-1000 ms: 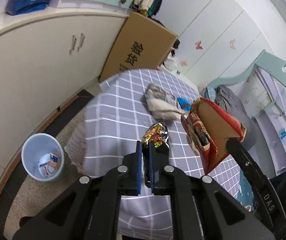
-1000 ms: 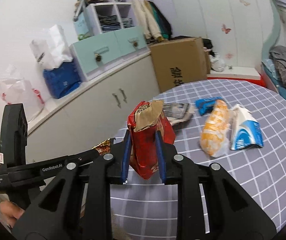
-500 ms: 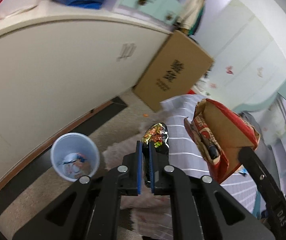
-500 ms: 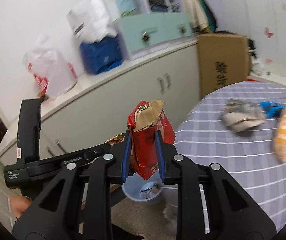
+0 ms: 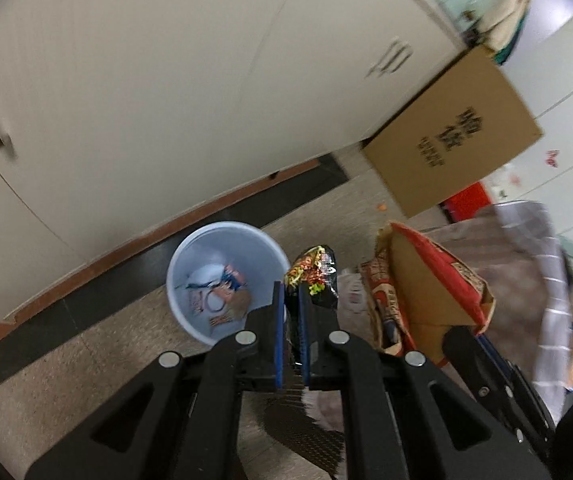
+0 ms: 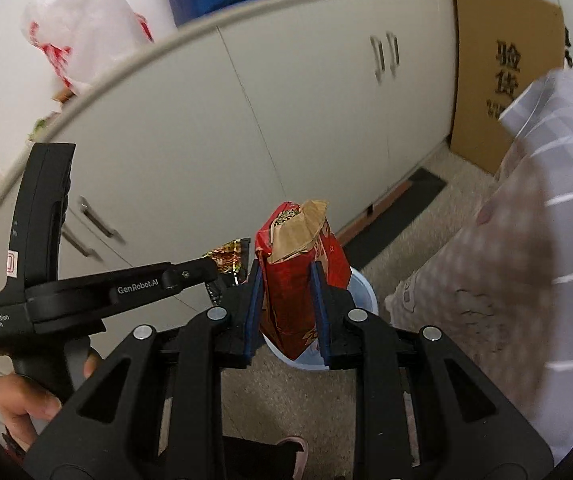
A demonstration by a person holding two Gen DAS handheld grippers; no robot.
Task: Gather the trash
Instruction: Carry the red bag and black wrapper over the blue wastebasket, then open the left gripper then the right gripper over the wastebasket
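Left gripper (image 5: 291, 312) pinches a dark wrapper (image 5: 315, 270); right gripper (image 6: 286, 300) clamps a red bag (image 6: 296, 276). The bin (image 5: 190, 252) sits mid-frame, small — the wide bag may catch its rim and spill.

the bin (image 5: 222, 276) stands on the floor (image 5: 86, 364) before the cabinet (image 5: 166, 80), with scraps of trash (image 5: 222, 300) lying in it. the left gripper (image 5: 291, 300), clamped on a small wrapper (image 5: 316, 270), hangs just right of the bin's rim, and the right gripper (image 6: 286, 288), clamped on a snack bag (image 6: 298, 276), is over the bin and right of the left one. a cardboard box (image 5: 454, 136) leans against the cabinet further right, and the cloth-covered table (image 6: 526, 240) sits right of the bin.
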